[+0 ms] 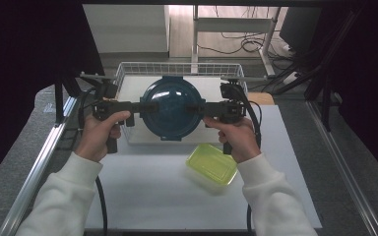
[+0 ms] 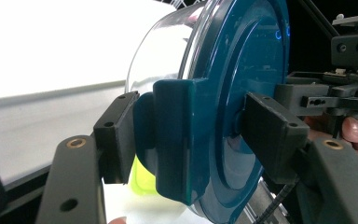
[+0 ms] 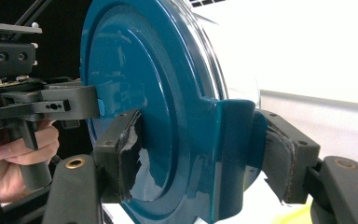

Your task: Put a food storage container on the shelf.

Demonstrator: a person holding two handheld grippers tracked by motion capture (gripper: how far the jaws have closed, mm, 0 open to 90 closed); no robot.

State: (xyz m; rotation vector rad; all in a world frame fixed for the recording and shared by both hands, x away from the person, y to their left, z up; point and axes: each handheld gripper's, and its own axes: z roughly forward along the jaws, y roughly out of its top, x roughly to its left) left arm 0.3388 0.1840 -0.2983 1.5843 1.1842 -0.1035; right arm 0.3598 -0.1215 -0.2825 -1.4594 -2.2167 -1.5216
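In the high view, my left gripper (image 1: 145, 107) and my right gripper (image 1: 199, 109) approach from opposite sides and each clamps one side latch of a round clear container with a dark teal plastic lid (image 1: 171, 107). The container hangs between the two grippers above a white wire basket (image 1: 128, 69), which stands on a white table mat (image 1: 275, 132). A translucent yellow-green rectangular plastic box (image 1: 212, 164) lies on the mat just in front of my right hand (image 1: 240, 137); my left hand (image 1: 100, 133) grips the handle of its tool. In the left gripper view, my own two black jaws stand part-way apart with the teal latch tab (image 2: 175, 140) pressed between their pads; the lid face is turned to the right and the clear bowl wall (image 2: 161, 56) to the left. The opposite gripper (image 2: 307, 100) meets the far rim, and a patch of yellow-green shows below the tab. In the right gripper view, my jaws likewise clamp the near latch tab (image 3: 228, 154), and the pad on the lid face looks torn. No brand, label or readable writing can be made out on the lid, box or grippers.
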